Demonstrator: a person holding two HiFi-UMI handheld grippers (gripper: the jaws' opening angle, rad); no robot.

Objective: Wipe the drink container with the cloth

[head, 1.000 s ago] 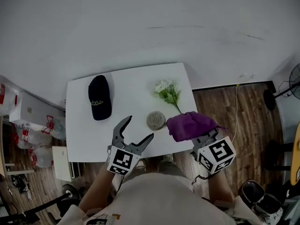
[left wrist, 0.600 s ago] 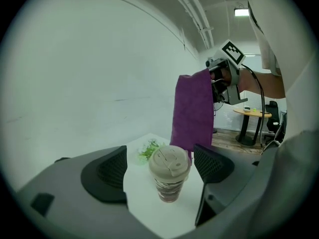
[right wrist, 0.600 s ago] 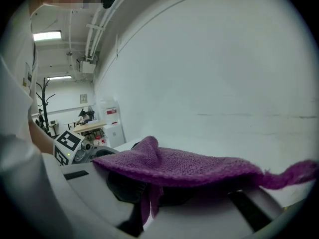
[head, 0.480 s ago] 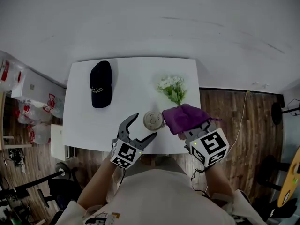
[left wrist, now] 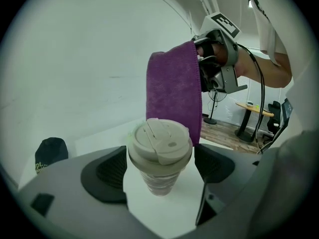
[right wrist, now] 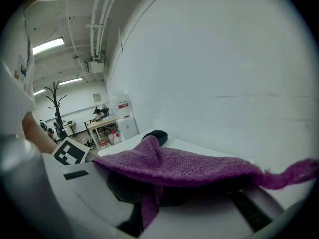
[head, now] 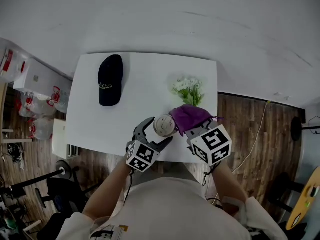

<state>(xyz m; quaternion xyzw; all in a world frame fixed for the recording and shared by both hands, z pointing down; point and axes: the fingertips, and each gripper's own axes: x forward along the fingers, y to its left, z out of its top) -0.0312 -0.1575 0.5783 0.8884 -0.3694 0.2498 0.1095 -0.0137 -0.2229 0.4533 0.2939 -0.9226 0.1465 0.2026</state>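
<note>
Left gripper view: left gripper point(left wrist: 159, 169) wide open, cup point(left wrist: 159, 153) standing between jaws untouched, likely to steady it. Right gripper point(head: 193, 129) clamps cloth point(left wrist: 174, 98), hung just beside cup, poised for wiping.

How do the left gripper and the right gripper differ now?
The left gripper stands open, the lidded cup between its jaws, untouched; the right gripper is shut on the purple cloth. The left gripper lifts nothing; the right gripper holds the purple cloth up beside the lidded cup. Both are near the table's front edge.
</note>
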